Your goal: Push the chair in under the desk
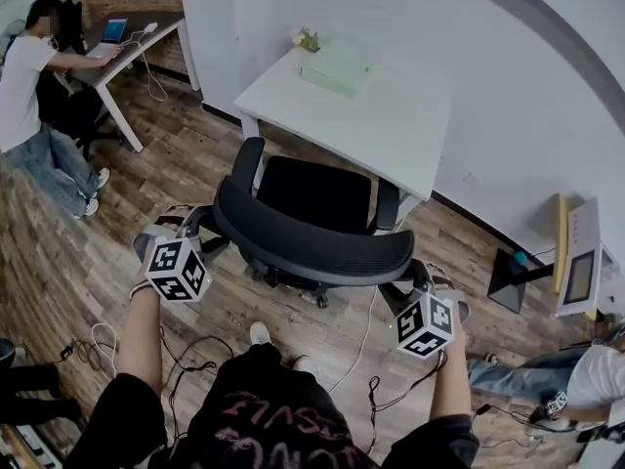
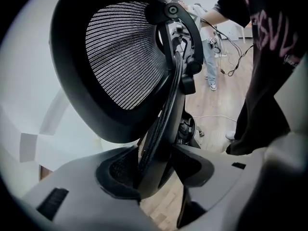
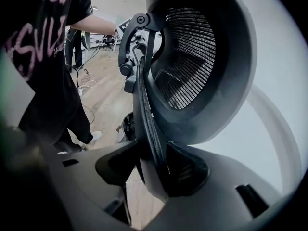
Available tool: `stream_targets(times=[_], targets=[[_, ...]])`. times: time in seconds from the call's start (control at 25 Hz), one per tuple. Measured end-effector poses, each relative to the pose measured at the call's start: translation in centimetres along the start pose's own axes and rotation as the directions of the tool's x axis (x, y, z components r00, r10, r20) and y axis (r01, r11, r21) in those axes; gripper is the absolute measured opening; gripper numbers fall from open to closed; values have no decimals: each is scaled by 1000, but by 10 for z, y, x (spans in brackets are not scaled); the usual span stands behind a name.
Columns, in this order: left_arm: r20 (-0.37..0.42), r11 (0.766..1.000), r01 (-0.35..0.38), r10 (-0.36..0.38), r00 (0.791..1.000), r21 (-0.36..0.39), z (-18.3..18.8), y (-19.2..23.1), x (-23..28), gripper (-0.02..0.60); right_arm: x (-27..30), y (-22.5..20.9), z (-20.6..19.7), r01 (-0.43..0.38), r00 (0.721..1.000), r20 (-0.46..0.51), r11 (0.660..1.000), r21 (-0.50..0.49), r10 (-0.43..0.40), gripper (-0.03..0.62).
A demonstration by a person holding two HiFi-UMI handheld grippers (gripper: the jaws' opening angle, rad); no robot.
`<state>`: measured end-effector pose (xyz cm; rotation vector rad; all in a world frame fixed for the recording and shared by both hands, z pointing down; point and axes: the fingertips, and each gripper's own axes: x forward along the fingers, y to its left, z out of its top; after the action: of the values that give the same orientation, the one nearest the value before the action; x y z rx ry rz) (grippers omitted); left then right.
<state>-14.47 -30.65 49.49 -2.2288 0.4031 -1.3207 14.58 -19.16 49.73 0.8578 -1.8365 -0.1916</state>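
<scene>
A black office chair (image 1: 317, 195) with a mesh backrest (image 1: 312, 250) stands on the wood floor, its seat facing the white desk (image 1: 400, 130), with the front of the seat at the desk's edge. My left gripper (image 1: 202, 229) clamps the backrest's left edge, and my right gripper (image 1: 418, 281) clamps its right edge. In the left gripper view the backrest rim (image 2: 163, 114) runs between the pads of the left gripper (image 2: 156, 166). The right gripper view shows the rim (image 3: 144, 109) pinched the same way by the right gripper (image 3: 154, 166).
A pale green box (image 1: 337, 69) and a small plant (image 1: 308, 39) sit on the desk. A person (image 1: 24, 86) sits at another desk with a laptop (image 1: 115, 31) at far left. Cables (image 1: 98, 342) trail on the floor. A screen on a stand (image 1: 578, 262) is at right.
</scene>
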Motion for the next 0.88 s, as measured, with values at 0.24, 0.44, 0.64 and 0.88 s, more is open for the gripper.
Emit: stream_targets(times=[0.24, 0.44, 0.64, 0.88], targets=[[22, 999, 29, -30, 999, 29, -14, 18, 5, 232, 7, 2, 15, 2, 1000, -1, 1000, 25, -2, 195], [47, 999, 32, -33, 998, 34, -20, 24, 5, 235, 8, 5, 22, 5, 1000, -8, 999, 40, -5, 193], [87, 998, 51, -55, 995, 40, -22, 28, 8, 239, 10, 4, 24, -10, 999, -48, 998, 59, 13, 193], [88, 996, 65, -70, 994, 58, -32, 36, 10, 242, 13, 14, 35, -28, 997, -65, 997, 76, 33, 189]])
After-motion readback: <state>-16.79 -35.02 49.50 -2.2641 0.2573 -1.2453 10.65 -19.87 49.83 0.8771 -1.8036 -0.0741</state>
